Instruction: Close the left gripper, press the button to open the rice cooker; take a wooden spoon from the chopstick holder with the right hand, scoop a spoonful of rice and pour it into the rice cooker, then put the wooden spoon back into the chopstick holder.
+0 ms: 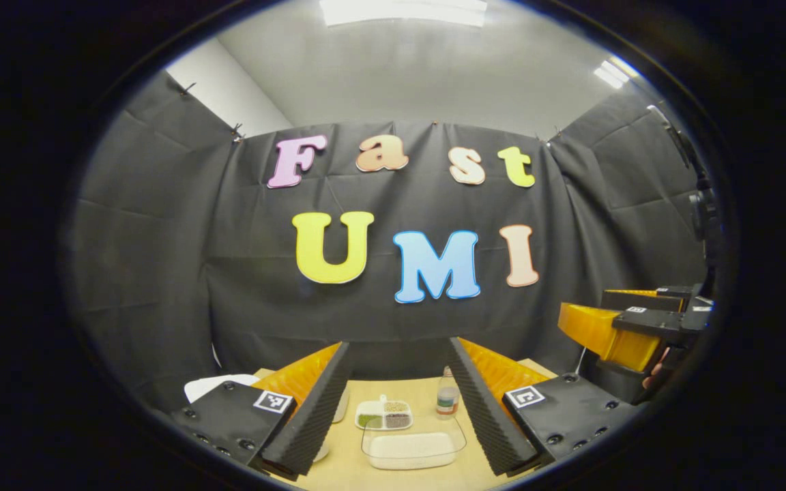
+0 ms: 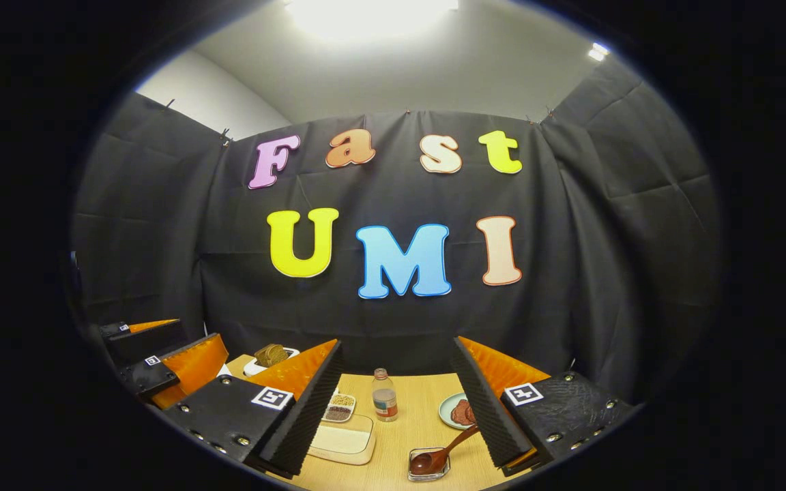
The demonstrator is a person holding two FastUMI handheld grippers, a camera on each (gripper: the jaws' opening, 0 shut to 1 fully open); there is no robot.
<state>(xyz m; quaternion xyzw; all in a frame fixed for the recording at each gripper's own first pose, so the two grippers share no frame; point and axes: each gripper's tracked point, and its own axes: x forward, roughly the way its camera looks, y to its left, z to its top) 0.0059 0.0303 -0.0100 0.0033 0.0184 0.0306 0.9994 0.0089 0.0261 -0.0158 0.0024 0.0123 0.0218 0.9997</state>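
Observation:
My left gripper (image 1: 400,342) is held above the wooden table, open with a wide gap. Below that gap sit a clear tray of white rice (image 1: 412,447) and a small divided dish of grains (image 1: 384,414). A white rounded object (image 1: 219,385) peeks out behind its left finger. My right gripper (image 2: 398,341) is open too, holding nothing. A dark wooden spoon (image 2: 444,450) rests with its bowl in a small clear holder (image 2: 427,465), its handle leaning toward the right finger. The rice tray (image 2: 344,438) lies to the lower left in the right gripper view.
A small bottle (image 2: 384,395) stands mid-table, and a plate with reddish food (image 2: 459,411) lies to its right. A brown lump sits on a white dish (image 2: 270,356) at the back left. The other gripper (image 1: 628,327) hovers at the right, in the left gripper view.

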